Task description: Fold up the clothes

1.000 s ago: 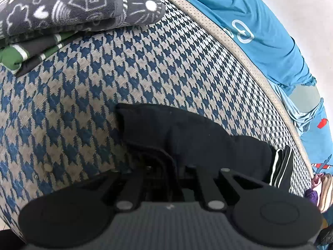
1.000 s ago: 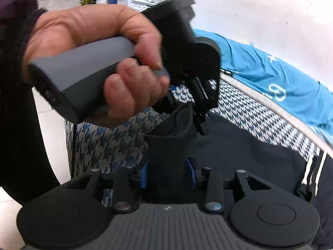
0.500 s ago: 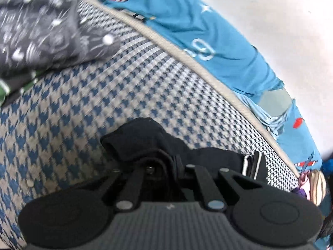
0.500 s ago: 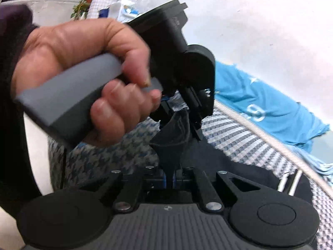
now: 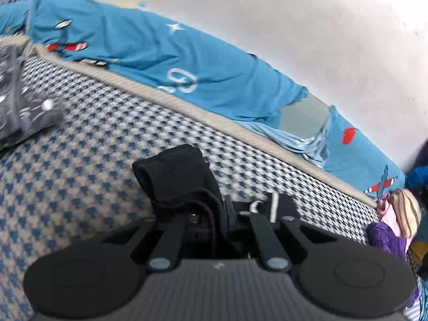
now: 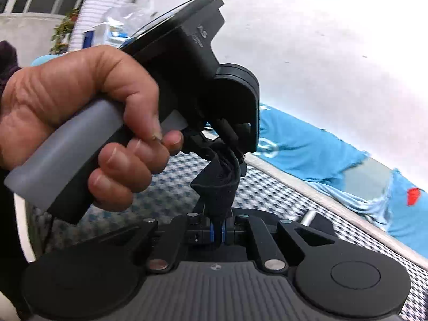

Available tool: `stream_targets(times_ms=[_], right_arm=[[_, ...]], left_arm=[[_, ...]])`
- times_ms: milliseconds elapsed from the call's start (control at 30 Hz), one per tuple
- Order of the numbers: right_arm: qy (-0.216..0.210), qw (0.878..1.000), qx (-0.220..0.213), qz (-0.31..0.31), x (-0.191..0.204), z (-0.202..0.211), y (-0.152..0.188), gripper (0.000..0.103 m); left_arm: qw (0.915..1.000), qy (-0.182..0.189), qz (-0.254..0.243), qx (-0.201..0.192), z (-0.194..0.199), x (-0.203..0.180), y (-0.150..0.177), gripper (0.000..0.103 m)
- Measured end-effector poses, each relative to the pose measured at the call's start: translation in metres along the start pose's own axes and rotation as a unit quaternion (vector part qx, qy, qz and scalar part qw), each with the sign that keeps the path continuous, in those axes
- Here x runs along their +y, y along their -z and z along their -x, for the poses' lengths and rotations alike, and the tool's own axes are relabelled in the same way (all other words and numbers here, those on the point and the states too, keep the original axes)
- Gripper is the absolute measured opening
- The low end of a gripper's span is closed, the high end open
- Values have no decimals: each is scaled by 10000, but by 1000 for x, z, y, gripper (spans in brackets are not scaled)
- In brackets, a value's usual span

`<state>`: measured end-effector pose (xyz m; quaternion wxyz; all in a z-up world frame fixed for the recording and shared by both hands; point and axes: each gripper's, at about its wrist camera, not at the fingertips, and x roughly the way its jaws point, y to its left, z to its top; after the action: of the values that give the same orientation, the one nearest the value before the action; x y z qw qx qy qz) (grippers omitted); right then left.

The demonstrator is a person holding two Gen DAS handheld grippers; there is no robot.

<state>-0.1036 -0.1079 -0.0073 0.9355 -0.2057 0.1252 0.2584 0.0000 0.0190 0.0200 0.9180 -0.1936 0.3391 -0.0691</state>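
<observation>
A black garment (image 5: 174, 176) with white stripes hangs bunched over the houndstooth surface (image 5: 80, 160), lifted off it. My left gripper (image 5: 214, 214) is shut on one edge of the cloth, which covers its fingers. In the right wrist view my right gripper (image 6: 218, 226) is shut on another edge of the black garment (image 6: 219, 184), blue pads pinching it. The left gripper body (image 6: 203, 75), held by a hand (image 6: 88, 123), is just ahead, with the cloth stretched short between both grippers.
A grey doodle-print folded cloth (image 5: 24, 107) lies at the left. Blue printed bedding (image 5: 160, 53) runs behind the beige piping edge (image 5: 187, 107) below a white wall. A doll with a purple dress (image 5: 396, 224) sits at the far right.
Both grippers rose with the black garment, pulling it up off the surface. They came closer together and the right gripper's jaws closed tight on the cloth.
</observation>
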Motion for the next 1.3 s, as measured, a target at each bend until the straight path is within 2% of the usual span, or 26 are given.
stream_targets(times_ms=[233, 467, 667, 733, 867, 967, 1033, 1100, 1300], right_arm=[[462, 9985, 40, -275, -34, 14, 6, 6], [745, 9954, 215, -556, -69, 19, 20, 6], [925, 9907, 484, -874, -80, 11, 33, 6], [968, 9881, 609, -1027, -85, 9, 39, 6], [1101, 9786, 924, -1475, -99, 2, 54, 6], [1278, 9670, 1122, -1899, -113, -1, 66, 8], [1440, 9579, 1213, -2168, -122, -1, 71, 14], [1644, 9500, 1236, -2351, -128, 3, 73, 15], [2066, 9392, 1219, -2457, -133, 18, 72, 17]], left_arm=[[9995, 176, -262, -4, -17, -43, 4, 5], [9983, 199, -542, 115, -40, -69, 9, 5], [9966, 497, -588, 288, -61, -85, 15, 7], [9958, 599, -627, 290, -66, -90, 17, 11], [9943, 807, -656, 241, -66, -96, 19, 27], [9947, 790, -653, 117, -59, -95, 17, 40], [9956, 757, -543, 73, -56, -90, 14, 41], [9967, 696, -408, 81, -55, -83, 10, 42], [9993, 332, -82, 157, -52, -56, 6, 46]])
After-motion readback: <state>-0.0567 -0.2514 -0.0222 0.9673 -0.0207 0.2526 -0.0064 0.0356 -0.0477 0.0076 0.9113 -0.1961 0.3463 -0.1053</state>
